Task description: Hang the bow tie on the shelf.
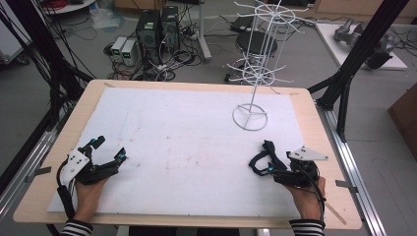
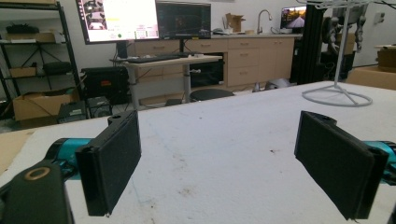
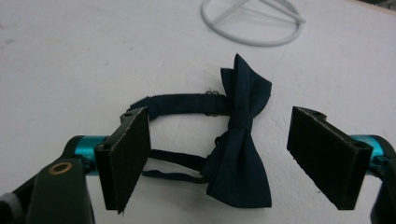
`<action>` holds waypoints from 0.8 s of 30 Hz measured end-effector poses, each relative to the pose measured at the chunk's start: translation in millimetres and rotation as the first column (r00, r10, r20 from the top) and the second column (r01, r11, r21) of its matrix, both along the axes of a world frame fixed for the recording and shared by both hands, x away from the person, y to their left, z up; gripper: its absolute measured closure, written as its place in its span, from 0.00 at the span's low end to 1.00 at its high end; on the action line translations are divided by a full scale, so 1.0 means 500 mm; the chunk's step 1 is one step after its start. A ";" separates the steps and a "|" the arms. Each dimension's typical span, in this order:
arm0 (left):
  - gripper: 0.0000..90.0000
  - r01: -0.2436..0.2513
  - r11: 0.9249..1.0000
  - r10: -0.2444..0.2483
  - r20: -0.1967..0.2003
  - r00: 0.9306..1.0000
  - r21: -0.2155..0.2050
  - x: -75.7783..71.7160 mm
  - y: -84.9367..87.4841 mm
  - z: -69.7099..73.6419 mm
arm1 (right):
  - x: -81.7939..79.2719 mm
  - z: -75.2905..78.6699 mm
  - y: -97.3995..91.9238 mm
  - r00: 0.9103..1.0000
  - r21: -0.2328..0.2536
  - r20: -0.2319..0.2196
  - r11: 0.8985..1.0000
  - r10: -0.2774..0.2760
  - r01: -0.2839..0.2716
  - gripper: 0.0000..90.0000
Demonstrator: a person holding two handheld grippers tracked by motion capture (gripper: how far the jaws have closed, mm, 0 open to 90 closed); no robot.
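Resting on the white table cover (image 1: 187, 142), the white wire rack (image 1: 253, 64) serves as landmark. Toward the person from its ring base, the dark bow tie (image 3: 240, 140) lies flat between the right gripper (image 3: 219, 158) jaws, which stand apart and clear of it. It looks light, soft and floppy; the centre knot is probably the firmest hold. Its bow's long axis runs toward the rack base. Far to that base's left, the left gripper (image 2: 233, 165) stands open and empty.
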State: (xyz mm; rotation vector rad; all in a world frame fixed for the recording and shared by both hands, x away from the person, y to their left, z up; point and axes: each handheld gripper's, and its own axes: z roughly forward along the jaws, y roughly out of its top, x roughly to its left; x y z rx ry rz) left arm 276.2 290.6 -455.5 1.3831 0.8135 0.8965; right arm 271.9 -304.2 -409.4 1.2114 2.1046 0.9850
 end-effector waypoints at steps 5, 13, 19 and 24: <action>0.17 0.000 1.000 0.000 -0.002 1.000 -0.003 0.000 0.000 0.000 | 0.010 -0.001 0.002 0.998 -0.040 -0.059 0.999 0.009 -0.012 0.26; 0.17 0.001 1.000 -0.001 -0.002 1.000 -0.001 0.000 0.000 0.000 | 0.023 -0.013 0.005 0.992 -0.118 -0.125 0.993 -0.003 -0.012 0.36; 0.17 0.001 1.000 -0.001 -0.001 1.000 0.001 0.000 0.000 0.000 | 0.032 -0.018 0.008 0.988 -0.147 -0.152 0.989 -0.012 -0.010 0.40; 0.17 0.001 1.000 -0.001 0.000 1.000 -0.002 0.000 -0.001 0.000 | 0.039 -0.020 0.012 0.986 -0.152 -0.168 0.988 -0.015 -0.011 0.45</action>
